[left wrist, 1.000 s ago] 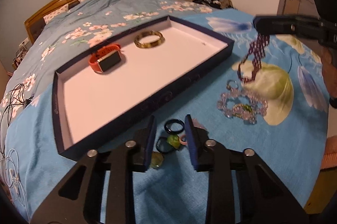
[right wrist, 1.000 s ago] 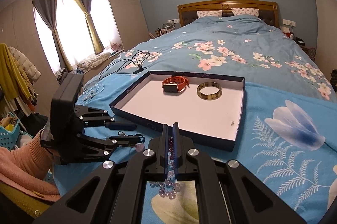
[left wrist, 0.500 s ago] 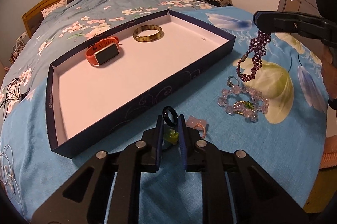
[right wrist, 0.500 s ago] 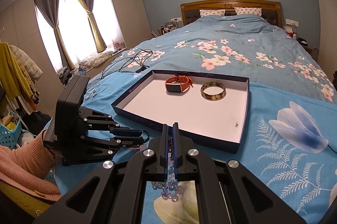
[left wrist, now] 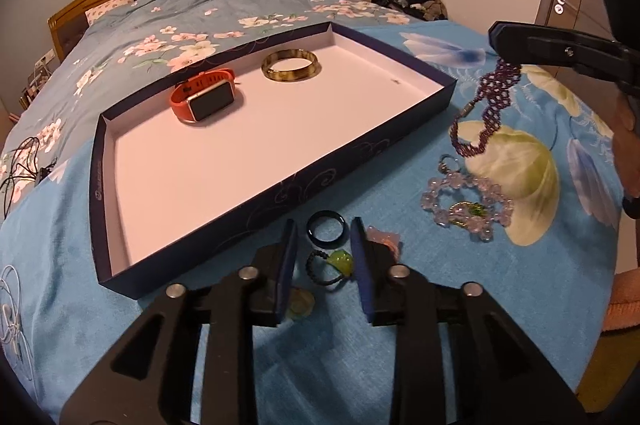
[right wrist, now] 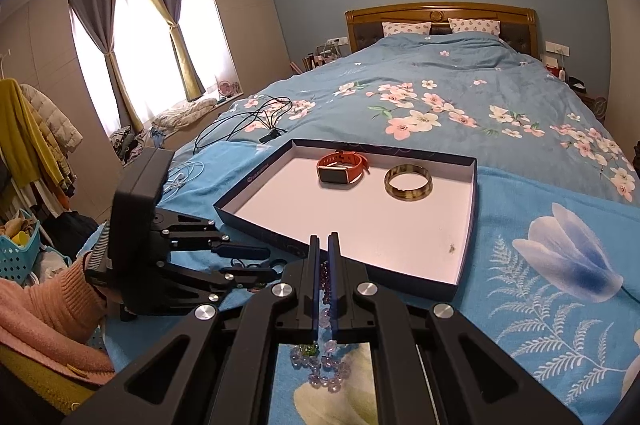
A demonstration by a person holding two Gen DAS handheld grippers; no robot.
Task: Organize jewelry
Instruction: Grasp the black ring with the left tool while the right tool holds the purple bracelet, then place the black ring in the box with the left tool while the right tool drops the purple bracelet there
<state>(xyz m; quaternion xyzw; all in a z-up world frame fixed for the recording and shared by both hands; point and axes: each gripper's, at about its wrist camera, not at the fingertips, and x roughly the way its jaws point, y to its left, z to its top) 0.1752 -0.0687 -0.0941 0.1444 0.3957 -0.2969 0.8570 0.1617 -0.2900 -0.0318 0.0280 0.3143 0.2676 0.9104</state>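
Observation:
A dark blue tray (left wrist: pixel 336 165) with a white floor lies on the bed and holds an orange watch (left wrist: pixel 202 97) and a gold bangle (left wrist: pixel 291 66). My left gripper (left wrist: pixel 325 237) is open, low over the blanket, its fingers on either side of a black ring (left wrist: pixel 325 223) and a black cord with a green bead (left wrist: pixel 334 265). My right gripper (right wrist: pixel 324 245) is shut on a purple beaded bracelet (left wrist: pixel 486 105), which hangs above the blanket right of the tray. A clear bead bracelet (left wrist: pixel 466 201) lies under it.
A pale yellow piece (left wrist: pixel 300 301) and a pink item (left wrist: pixel 384 239) lie by the left fingers. Black cables (right wrist: pixel 256 121) lie on the bed left of the tray (right wrist: pixel 464 265). A small ring (left wrist: pixel 446 163) lies near the clear beads.
My left gripper was open, closed to a narrow gap half a second ago, and is open wide again; nothing is held. The right gripper with the purple bracelet has risen slightly.

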